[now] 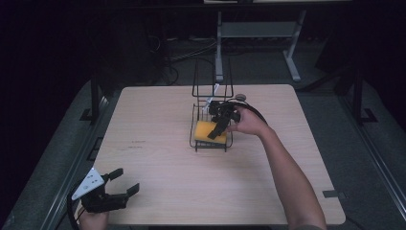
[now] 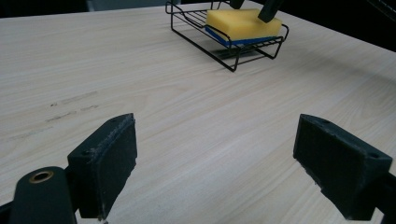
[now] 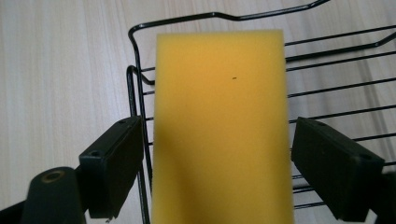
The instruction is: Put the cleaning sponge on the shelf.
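A pale wooden table takes up most of the high view, set in a dark room with metal frame legs and cables on the floor beyond its far edge. Near the middle of the table, toward the far side, stands a black wire rack with a tall looped back and a shallow basket at its foot. A yellow sponge with a blue underlayer lies flat in that basket, its blue edge visible in the left gripper view. The person's right arm reaches in from the lower right, and the right gripper hangs just above the sponge; in the right gripper view its two black jaws stand spread on either side of the sponge, with a small gap on each side, so it is not clamped. The left gripper rests apart at the near left corner of the table, jaws wide and empty, over bare wood. Judging by this, the sponge is seated in the rack and the right jaws are either about to close on it or have just let go; which one cannot be told. No brand, label or readable writing appears anywhere
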Demonstrator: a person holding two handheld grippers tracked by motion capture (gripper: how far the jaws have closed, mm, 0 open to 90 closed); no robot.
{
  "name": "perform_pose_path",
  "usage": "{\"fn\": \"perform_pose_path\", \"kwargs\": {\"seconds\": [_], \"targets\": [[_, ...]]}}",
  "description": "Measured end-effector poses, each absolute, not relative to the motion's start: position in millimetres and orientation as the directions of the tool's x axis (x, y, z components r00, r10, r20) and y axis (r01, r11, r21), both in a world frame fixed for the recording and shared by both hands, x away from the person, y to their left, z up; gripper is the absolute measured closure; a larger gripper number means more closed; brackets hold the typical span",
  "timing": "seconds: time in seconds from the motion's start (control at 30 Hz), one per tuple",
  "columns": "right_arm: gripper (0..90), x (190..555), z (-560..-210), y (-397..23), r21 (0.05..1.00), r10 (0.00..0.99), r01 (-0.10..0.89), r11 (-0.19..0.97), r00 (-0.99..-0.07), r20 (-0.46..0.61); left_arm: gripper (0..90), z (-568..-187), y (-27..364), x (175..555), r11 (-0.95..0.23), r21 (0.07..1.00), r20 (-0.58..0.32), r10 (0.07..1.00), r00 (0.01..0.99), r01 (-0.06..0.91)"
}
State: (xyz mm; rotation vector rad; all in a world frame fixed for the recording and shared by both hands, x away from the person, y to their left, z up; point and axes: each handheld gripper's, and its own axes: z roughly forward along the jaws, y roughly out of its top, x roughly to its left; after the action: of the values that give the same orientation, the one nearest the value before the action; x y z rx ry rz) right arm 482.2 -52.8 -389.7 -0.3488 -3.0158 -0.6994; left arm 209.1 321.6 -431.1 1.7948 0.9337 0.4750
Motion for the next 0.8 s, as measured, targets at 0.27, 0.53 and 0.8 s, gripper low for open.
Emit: {"fn": "perform_pose_path", "kwargs": {"seconds": [0.27,0.53,0.8], "targets": [[16.9,477.2,-383.4,-52.3,0.436,0.197,0.207,0.876,-0.978,0.067,12.9,-431.7,321.1,209.4,-0.187,0.907,-0.101,0.776,0.623,0.379],[16.8,471.9,-379.5,-49.6,0.441,0.185,0.19,0.877,-0.981,0.055,12.8,-431.7,320.8,208.6,-0.186,0.908,-0.101,0.774,0.625,0.377],[16.3,464.1,-374.8,-48.2,0.439,0.177,0.181,0.88,-0.983,0.05,12.8,-431.4,319.8,208.6,-0.194,0.907,-0.095,0.77,0.631,0.374]]}}
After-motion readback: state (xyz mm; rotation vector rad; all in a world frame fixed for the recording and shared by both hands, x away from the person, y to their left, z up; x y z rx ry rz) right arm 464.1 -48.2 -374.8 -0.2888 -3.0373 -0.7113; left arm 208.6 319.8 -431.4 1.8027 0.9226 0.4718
